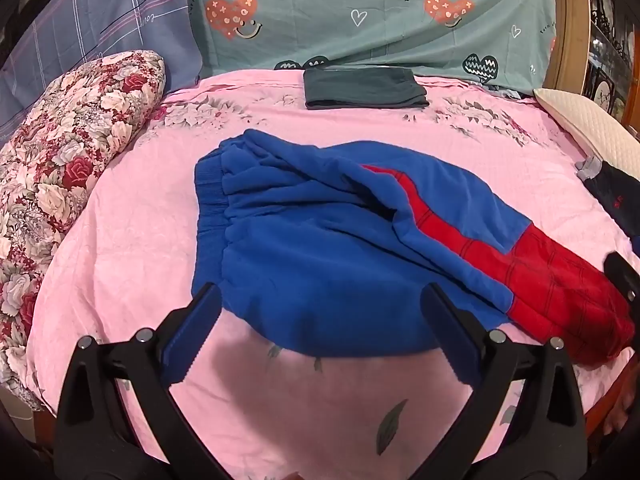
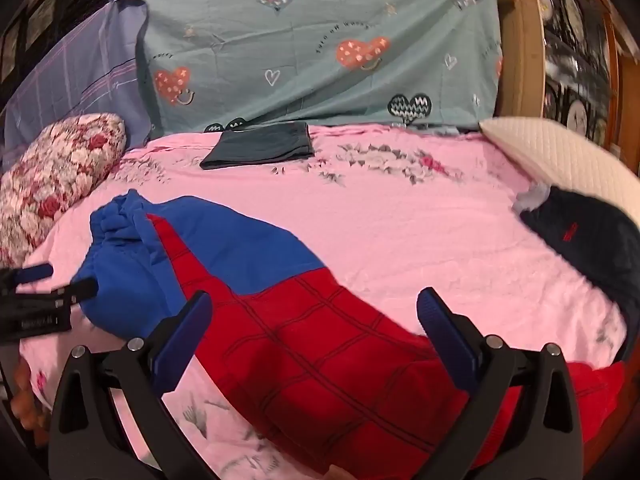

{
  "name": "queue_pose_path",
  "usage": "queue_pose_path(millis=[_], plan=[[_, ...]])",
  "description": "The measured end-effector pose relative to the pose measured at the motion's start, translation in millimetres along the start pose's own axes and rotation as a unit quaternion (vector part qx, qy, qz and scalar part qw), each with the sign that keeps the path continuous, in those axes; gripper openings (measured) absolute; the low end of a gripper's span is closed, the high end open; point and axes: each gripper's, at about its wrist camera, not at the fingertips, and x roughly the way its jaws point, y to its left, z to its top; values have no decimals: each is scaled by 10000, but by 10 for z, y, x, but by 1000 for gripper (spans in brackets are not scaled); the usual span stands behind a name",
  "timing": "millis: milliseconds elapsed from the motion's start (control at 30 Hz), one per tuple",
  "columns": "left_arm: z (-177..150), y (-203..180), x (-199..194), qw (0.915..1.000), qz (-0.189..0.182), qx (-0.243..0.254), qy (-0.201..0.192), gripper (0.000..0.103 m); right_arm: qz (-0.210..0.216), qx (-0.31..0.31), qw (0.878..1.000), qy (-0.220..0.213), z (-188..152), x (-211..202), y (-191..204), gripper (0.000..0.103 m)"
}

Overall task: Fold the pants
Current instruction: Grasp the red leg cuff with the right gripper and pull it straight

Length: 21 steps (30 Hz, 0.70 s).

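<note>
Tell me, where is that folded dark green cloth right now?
The folded dark green cloth lies at the far edge of the pink bedsheet, against the teal heart-print pillow, beyond the blue-and-red pants.

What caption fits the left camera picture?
Open left gripper hovers over blue-and-red pants on the pink bed.

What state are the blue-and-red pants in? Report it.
Partly folded: the pants lie lengthwise on the bed, legs stacked, red ends not yet folded up.

Teal pillowcase point(image 1: 360, 20), head of bed: "Turn off worry", printed in arcs above the hearts. Dark garment point(image 2: 592, 240), right edge: small red mark, unreadable.
</note>
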Motion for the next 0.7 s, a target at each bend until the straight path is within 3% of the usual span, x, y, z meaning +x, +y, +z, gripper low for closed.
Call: queue_pose_path(millis=[167,233,333,433,467,567,633,700], plan=[[147,-21,25,9999,-75,128,-80,101,-113,-420,9989,187,0,-274,-116,102],[257,-18,42,9996,-91,234,-158,101,-3,-825,9961,317,-53,-490,-302,102],[490,9,192,9992,34,356,-187,101,-246,-1686,9839,530,-287,-779,-524,102],[642,5,418,9993,26,381,11,101,-259,-1812,9792,876,-517,-825,-678,96],[677,11,487,9993,33,374,84,101,-218,-1866,9761,1092,-478,-835,-694,88],[709,32,728,9987,-28,209,458,101,-28,-2120,9728,931,-508,-709,-488,81],[679,54,811,9979,-95,137,629,101,107,-2550,9635,804,-544,-560,-283,81],[615,100,825,9975,-66,125,686,101,77,-2795,9544,1050,-518,-357,-203,80]])
